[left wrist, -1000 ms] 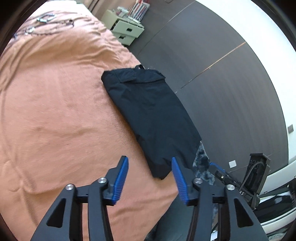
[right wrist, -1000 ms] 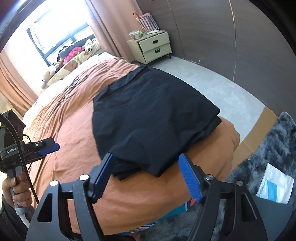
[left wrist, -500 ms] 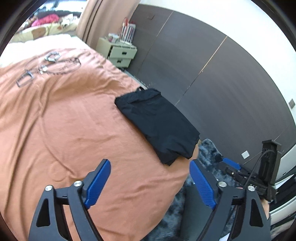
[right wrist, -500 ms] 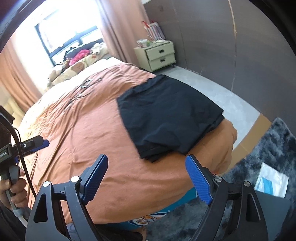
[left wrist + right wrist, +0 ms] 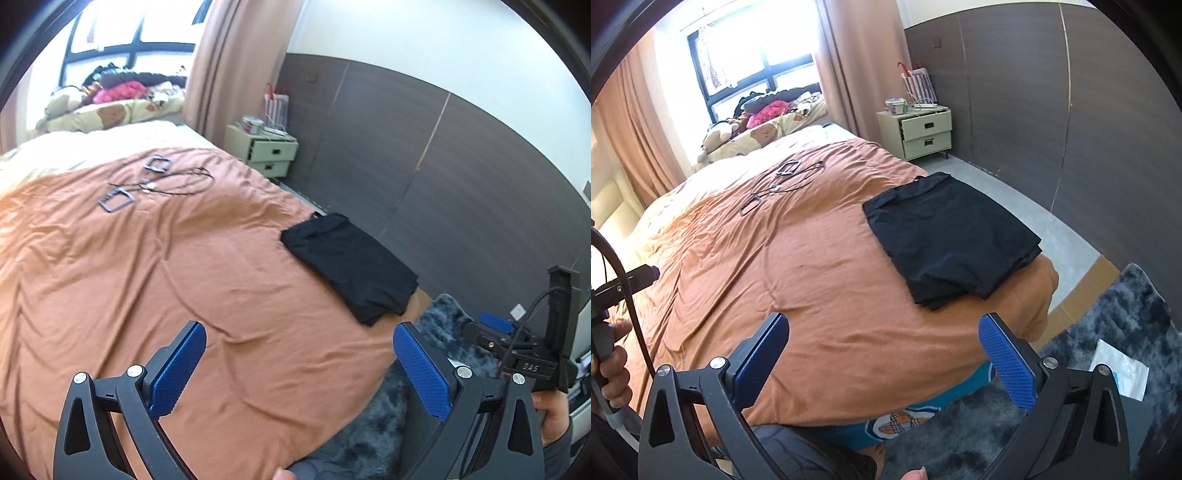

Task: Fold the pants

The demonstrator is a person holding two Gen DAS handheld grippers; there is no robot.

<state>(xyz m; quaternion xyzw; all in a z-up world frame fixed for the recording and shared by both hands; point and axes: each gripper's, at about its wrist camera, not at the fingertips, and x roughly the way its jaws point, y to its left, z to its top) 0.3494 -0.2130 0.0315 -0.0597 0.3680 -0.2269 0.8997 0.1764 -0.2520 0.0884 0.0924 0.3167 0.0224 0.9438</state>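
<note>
Folding looks finished; our tongs hang empty over the bed.

Nearest us, the left tongs (image 5: pixel 295 365) and right tongs (image 5: pixel 882 360) both stand spread wide, gripping nothing, held above the orange bedspread (image 5: pixel 820 280) short of the garment. Beyond them the black pants (image 5: pixel 947 240) lie as a compact, layered rectangle at the bed's corner nearest the dark wall, apart from both tools. We judge the folds done; at most a slightly uneven near edge remains to square up. Farther off, cables (image 5: pixel 162 182) rest on the bedspread, untouched.
</note>
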